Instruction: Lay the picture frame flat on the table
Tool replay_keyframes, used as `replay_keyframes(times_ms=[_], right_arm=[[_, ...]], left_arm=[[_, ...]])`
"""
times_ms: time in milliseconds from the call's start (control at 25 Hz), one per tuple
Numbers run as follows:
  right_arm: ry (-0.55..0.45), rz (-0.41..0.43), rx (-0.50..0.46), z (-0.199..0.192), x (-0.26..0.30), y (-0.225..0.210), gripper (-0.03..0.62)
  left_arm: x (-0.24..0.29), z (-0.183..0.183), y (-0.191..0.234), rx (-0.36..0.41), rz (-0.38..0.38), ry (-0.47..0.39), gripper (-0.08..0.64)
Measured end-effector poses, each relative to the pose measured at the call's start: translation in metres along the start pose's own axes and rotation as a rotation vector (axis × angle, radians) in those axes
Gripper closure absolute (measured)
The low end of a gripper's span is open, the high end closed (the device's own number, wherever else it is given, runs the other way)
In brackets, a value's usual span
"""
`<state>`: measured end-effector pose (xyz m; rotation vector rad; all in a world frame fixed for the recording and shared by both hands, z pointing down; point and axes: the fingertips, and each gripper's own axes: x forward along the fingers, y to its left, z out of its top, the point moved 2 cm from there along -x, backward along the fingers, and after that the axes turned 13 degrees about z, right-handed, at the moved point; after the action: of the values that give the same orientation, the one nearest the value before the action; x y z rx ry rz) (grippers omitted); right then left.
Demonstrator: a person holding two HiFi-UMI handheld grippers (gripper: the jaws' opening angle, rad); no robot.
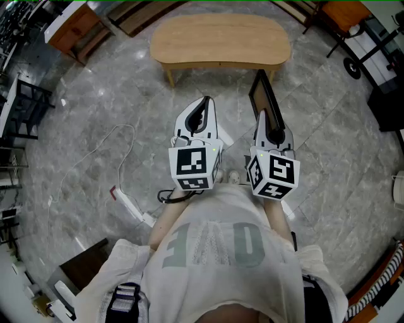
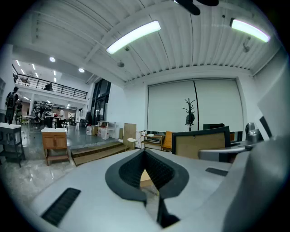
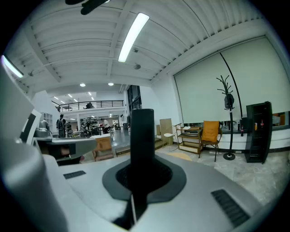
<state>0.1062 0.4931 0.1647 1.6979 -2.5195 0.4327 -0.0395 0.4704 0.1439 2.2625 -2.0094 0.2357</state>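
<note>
The picture frame is dark-rimmed and stands upright, edge-on, above the floor in front of me. My right gripper is shut on its lower edge. In the right gripper view the frame's edge rises as a dark bar out of the closed jaws. The left gripper view shows its tan back to the right. My left gripper hangs beside it, about a hand's width to the left, shut and holding nothing. The oval wooden table lies ahead, beyond both grippers.
Grey marble floor surrounds me. A white cable and power strip lie on the floor at the left. A wooden cabinet stands far left, a black rack at the left edge, and an orange chair far right.
</note>
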Motion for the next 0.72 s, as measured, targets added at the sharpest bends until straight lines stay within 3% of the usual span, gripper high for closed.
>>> replay_keyframes(times_ms=[720], right_arm=[[-0.044, 0.069, -0.023, 0.001, -0.021, -0.039, 0.575]], left_arm=[[-0.003, 0.005, -0.008, -0.028, 0.131, -0.043, 0.549]])
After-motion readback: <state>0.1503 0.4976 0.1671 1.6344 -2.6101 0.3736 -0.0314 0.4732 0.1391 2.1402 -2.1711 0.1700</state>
